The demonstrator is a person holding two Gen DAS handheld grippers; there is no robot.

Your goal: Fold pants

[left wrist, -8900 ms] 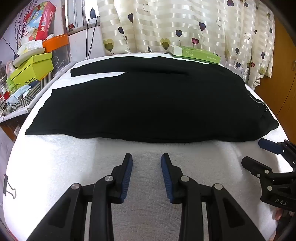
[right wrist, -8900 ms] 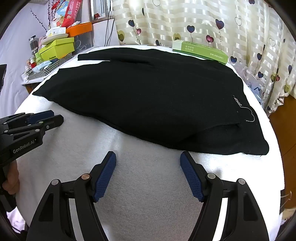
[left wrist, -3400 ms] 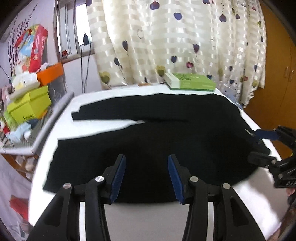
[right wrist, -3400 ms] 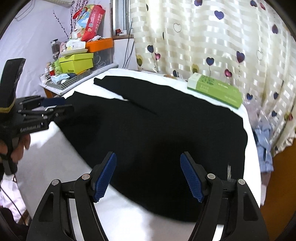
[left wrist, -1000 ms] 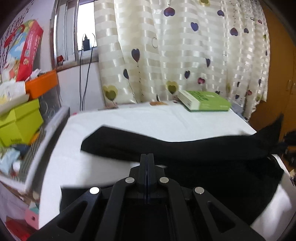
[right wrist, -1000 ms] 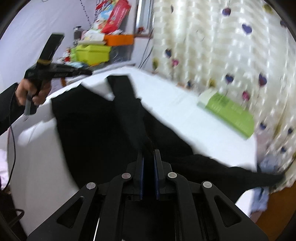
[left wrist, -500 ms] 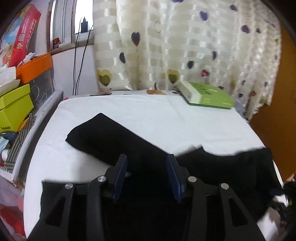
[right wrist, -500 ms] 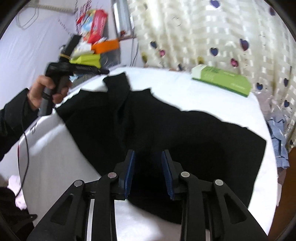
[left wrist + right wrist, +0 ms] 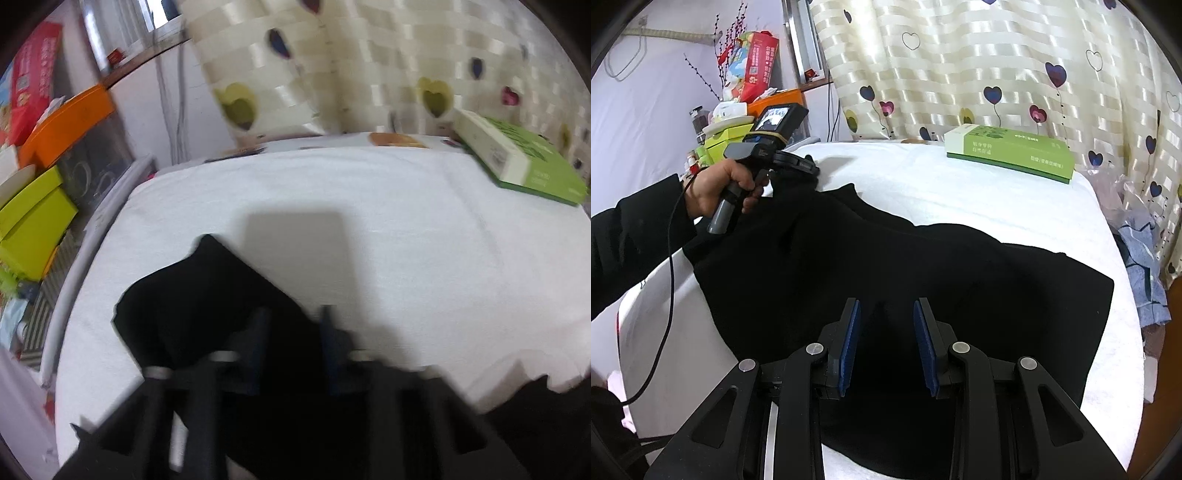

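Note:
The black pants [image 9: 905, 266] lie folded lengthwise on the white towel-covered table [image 9: 960, 184]. My right gripper [image 9: 886, 317] hovers open over the pants' near edge with nothing between its blue pads. A hand [image 9: 716, 188] holds my left gripper [image 9: 809, 170] at the far left, above the leg ends. The left wrist view is blurred: my left gripper [image 9: 293, 328] has its fingers apart over the dark leg end [image 9: 192, 314], with bare table [image 9: 332, 206] beyond.
A green box [image 9: 1008, 153] lies at the table's far edge before the heart-print curtain [image 9: 997, 66]. Yellow-green boxes [image 9: 33, 221] and an orange bin [image 9: 66, 122] crowd the shelf at left. Blue cloth [image 9: 1145, 258] hangs off the right side.
One second ago both grippers were shut on the pants and carrying them across; they then opened and released. Since half a second ago my left gripper has swung toward the leg ends, blurring its view.

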